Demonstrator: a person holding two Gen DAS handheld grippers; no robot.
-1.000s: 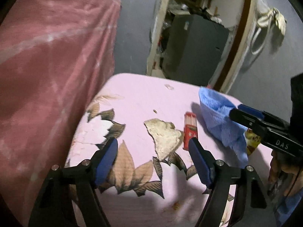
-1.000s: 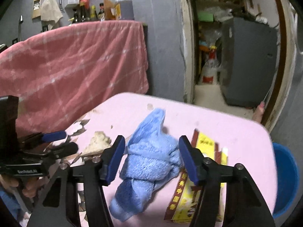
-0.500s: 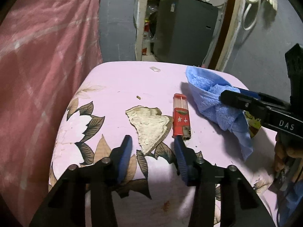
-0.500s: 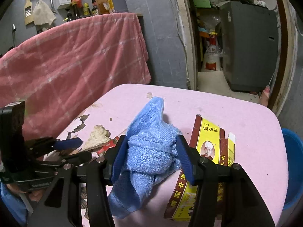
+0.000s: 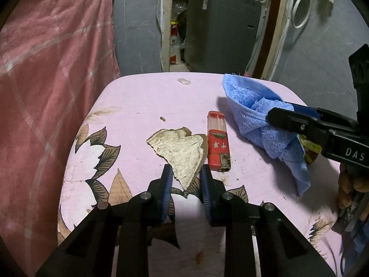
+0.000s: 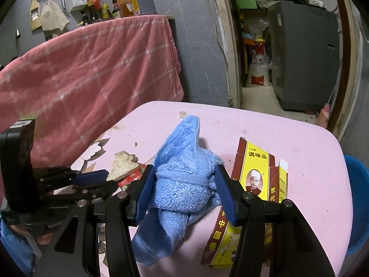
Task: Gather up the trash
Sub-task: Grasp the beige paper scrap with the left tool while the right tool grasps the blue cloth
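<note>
A torn beige paper scrap [image 5: 182, 152] lies on the pink flowered table [image 5: 138, 106]. My left gripper [image 5: 185, 180] has its pads closed on the scrap's near tip. A red lighter [image 5: 218, 146] lies just right of the scrap. My right gripper [image 6: 184, 191] is shut on a bunched blue towel [image 6: 184, 175], also in the left wrist view [image 5: 260, 120]. A flattened yellow and brown seasoning box [image 6: 256, 184] lies right of the towel. The left gripper [image 6: 92, 179] shows at the scrap [image 6: 122, 164] in the right wrist view.
A pink checked cloth [image 6: 87, 69] hangs over furniture left of the table, with bottles [image 6: 138, 0] on top. A blue bin [image 6: 356, 205] stands at the table's right edge. A doorway with a grey cabinet [image 5: 219, 30] lies beyond. Small crumbs [image 5: 183, 81] lie on the table.
My left gripper moved in on the paper scrap and narrowed from wide open to closed on its tip. My right gripper tightened on the blue towel.
</note>
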